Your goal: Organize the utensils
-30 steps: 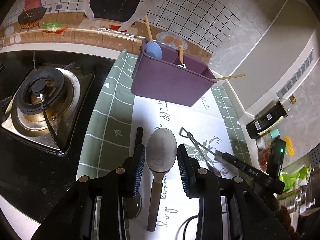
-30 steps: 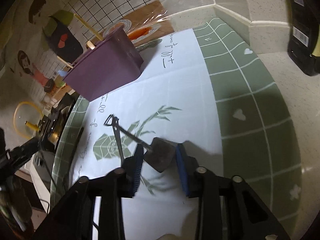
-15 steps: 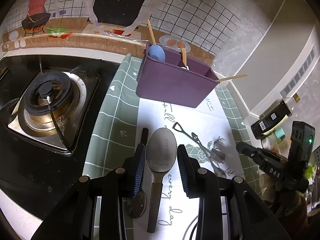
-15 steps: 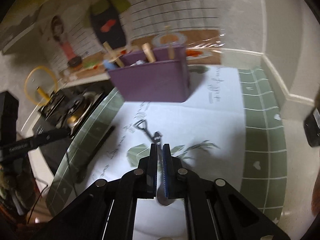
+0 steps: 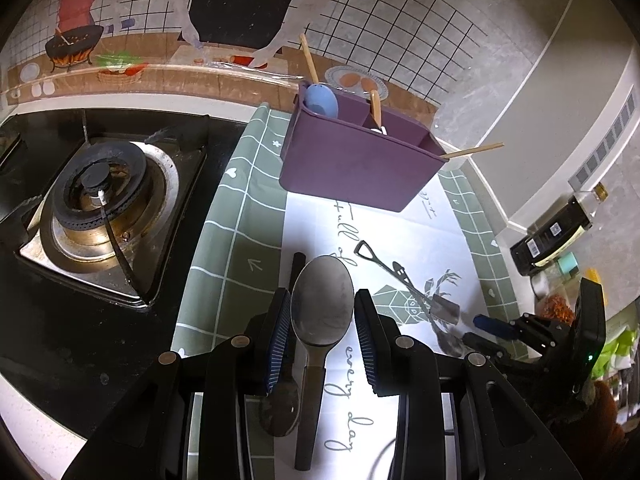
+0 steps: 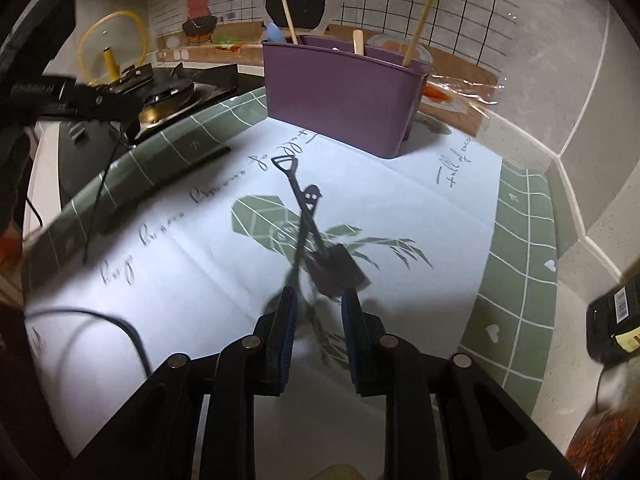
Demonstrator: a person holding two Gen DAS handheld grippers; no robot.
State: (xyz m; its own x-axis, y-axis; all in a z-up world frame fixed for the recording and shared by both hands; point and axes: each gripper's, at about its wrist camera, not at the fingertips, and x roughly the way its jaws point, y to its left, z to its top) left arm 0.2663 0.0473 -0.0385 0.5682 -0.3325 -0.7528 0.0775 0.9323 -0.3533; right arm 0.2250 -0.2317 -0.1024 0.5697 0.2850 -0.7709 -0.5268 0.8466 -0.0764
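A purple utensil holder (image 5: 356,160) stands at the back of the mat (image 5: 236,240), holding a blue spoon (image 5: 320,98) and wooden sticks; it also shows in the right wrist view (image 6: 340,96). My left gripper (image 5: 322,320) is open, its pads either side of a large metal spoon (image 5: 322,304) lying on the mat. A second spoon (image 5: 280,408) lies beside it. My right gripper (image 6: 318,312) is open just behind a small shovel-shaped spoon (image 6: 336,268) and a crossed black fork (image 6: 310,200). The shovel spoon also shows in the left wrist view (image 5: 442,308).
A gas stove (image 5: 100,200) sits left of the mat. A dark bottle (image 5: 556,232) and jars stand at the right by the wall. A black cable (image 6: 100,320) trails over the mat's left side. The tiled wall (image 5: 400,32) runs behind the holder.
My right gripper was shut half a second ago and has opened again, low behind the shovel spoon. My left gripper stays open around the large spoon, with the view pulled back slightly.
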